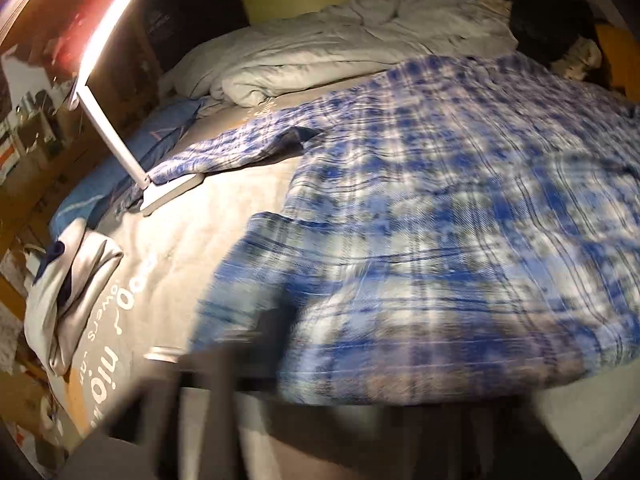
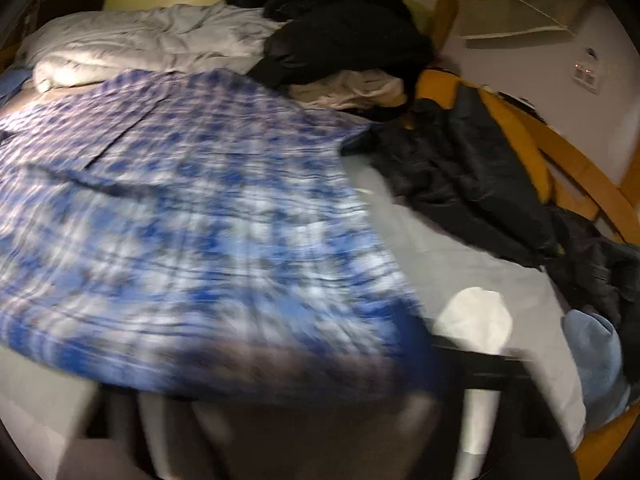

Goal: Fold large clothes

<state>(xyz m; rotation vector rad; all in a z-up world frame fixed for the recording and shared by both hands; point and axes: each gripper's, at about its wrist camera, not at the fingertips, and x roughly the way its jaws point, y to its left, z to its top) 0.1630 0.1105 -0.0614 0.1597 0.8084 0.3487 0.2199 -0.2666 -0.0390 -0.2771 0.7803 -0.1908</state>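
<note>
The blue plaid shirt (image 1: pixel 460 184) lies spread across the grey bed sheet (image 1: pixel 224 216), its near hem lifted and blurred right at the bottom of both views. One sleeve (image 1: pixel 224 156) reaches out left toward the base of a lit desk lamp (image 1: pixel 108 92) that stands on the bed.

The left gripper (image 1: pixel 224 364) is a dark smear at the near hem. Closed, open, pinching cloth? I cannot tell, the blur eats it. Same story on the other side: the right gripper (image 2: pixel 472 360) shows only dark bars and a pale round pad beside the shirt's near right corner, and its jaws can't be read either.

The risks, as I judge them. That sleeve lies touching the lamp's base, so a hard tug on the hem could drag it and tip the lamp over. On the far right, a black jacket (image 2: pixel 460 176) lies against the shirt's edge, and a fold carried that way could snag it or bury it. A crumpled white duvet (image 1: pixel 320 52) waits at the far side, ready to bunch the collar. And if only one corner is truly held, the hem goes skew and the fold wrinkles.
</note>
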